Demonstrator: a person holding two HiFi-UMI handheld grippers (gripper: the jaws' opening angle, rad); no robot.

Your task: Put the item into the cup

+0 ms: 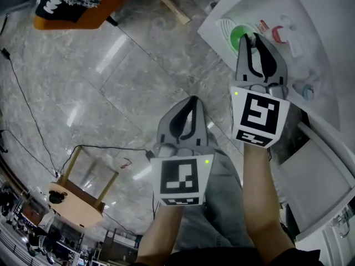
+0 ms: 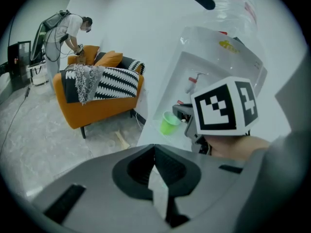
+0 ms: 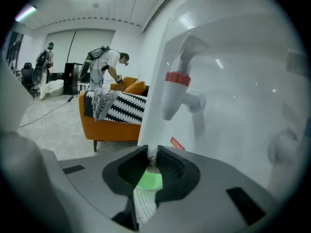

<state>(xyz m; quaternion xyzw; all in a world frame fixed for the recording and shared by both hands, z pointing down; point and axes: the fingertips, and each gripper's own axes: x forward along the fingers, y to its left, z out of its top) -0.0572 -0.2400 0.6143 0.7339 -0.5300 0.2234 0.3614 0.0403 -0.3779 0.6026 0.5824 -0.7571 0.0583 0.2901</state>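
The right gripper [image 1: 255,37] is hovering directly over the round green plastic cup [image 1: 237,37], which is standing on the ribbed white drip tray [image 3: 145,204] of the glossy white water dispenser [image 3: 233,110]. Its ridged black jaws are pinching a small pale item [image 3: 152,161] at their tips. The left gripper [image 1: 192,101] is hanging well apart over the polished marbled floor [image 1: 111,93], its jaws pressing together on nothing.

Green cup [image 1: 237,38] upright on dispenser drip tray [image 1: 223,26].
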